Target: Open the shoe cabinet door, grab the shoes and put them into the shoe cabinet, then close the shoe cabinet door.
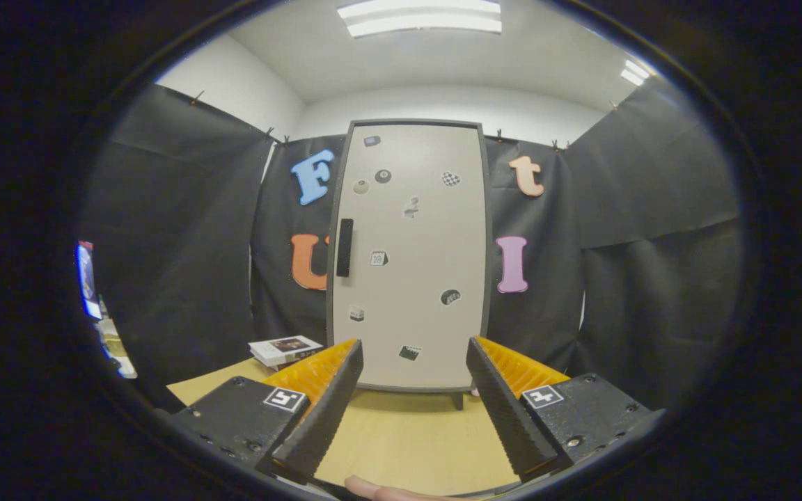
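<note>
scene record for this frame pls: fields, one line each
cabinet: shoe cabinet upright on the table, beyond the claw, against the booth wall
door: shut
handle: dark vertical handle by the door's left edge
door surface: small stickers scattered
claw: claw open, fingers apart, nothing between them, aimed at the cabinet
beside cabinet: stacked books left of its base
task stage: door not yet opened

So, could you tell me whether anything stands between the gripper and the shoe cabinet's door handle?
Nothing visible does. The gripper is open and empty, over bare wooden table, facing the closed shoe cabinet door. The handle sits beyond the fingers. The books lie off to the side.
</note>
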The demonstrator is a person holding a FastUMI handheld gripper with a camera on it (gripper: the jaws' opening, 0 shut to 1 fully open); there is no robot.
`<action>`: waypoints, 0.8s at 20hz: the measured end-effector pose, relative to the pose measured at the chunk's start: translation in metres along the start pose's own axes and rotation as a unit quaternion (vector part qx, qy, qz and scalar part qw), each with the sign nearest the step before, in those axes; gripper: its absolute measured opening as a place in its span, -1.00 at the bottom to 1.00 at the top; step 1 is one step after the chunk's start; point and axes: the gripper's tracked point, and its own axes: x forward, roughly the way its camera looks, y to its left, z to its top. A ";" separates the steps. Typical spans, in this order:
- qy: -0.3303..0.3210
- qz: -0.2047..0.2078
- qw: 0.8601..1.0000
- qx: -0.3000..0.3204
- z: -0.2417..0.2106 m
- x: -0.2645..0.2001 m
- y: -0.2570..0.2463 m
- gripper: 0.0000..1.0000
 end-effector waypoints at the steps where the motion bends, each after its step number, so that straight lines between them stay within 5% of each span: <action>1: -0.001 -0.002 1.000 -0.001 0.000 0.000 -0.001 0.95; 16: -0.005 0.005 1.000 0.004 -0.007 0.006 0.004 0.95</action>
